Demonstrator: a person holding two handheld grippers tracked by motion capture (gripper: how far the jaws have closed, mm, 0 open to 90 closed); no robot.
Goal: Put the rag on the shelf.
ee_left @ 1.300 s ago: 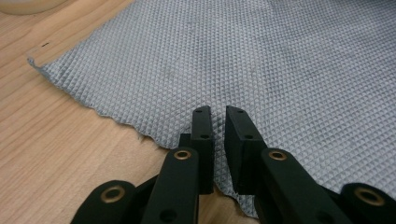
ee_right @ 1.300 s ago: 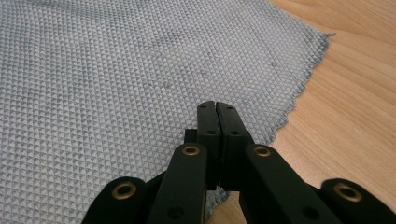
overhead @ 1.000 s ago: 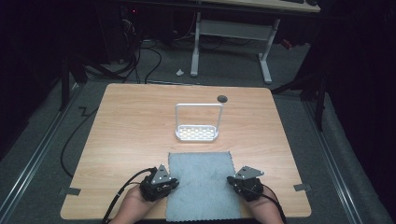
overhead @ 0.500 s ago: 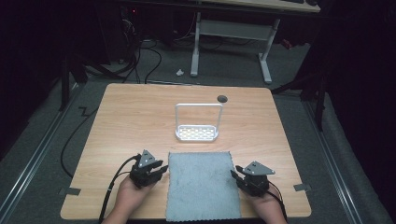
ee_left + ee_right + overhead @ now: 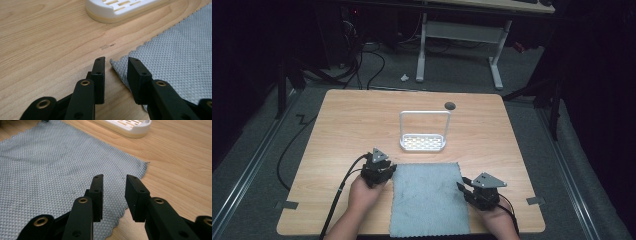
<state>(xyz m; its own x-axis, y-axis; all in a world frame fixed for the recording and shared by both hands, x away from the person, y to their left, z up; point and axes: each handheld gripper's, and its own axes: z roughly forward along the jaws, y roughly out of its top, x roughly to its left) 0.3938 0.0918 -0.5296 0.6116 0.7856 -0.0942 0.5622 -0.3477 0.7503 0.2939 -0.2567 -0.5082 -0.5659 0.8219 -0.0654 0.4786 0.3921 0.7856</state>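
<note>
Down at the tips, the left gripper [image 5: 115, 66] has its two black jaws parted, having just been opening, with the far-left corner of the grey waffle-weave cloth [image 5: 175, 62] lying flat between them, the pads not pressing it. Likewise the right gripper [image 5: 113, 187] stands with jaws apart, just opened too, hovering over the cloth's right edge, nothing clamped; whether the tips touch the fabric is hard to tell.

Outward from there, the cloth [image 5: 428, 198] lies spread flat at the near middle of the light wooden table [image 5: 352, 115], between the two hands, its near edge reaching the table's front edge. Just beyond its far edge stands one white slotted tray with a tall wire loop handle [image 5: 424, 131]; both gripper views cut it off at the top. One small dark round hole [image 5: 450, 105] sits farther back. The forearms are cut off at the bottom of the high view. Count: two grippers, one cloth, one tray
</note>
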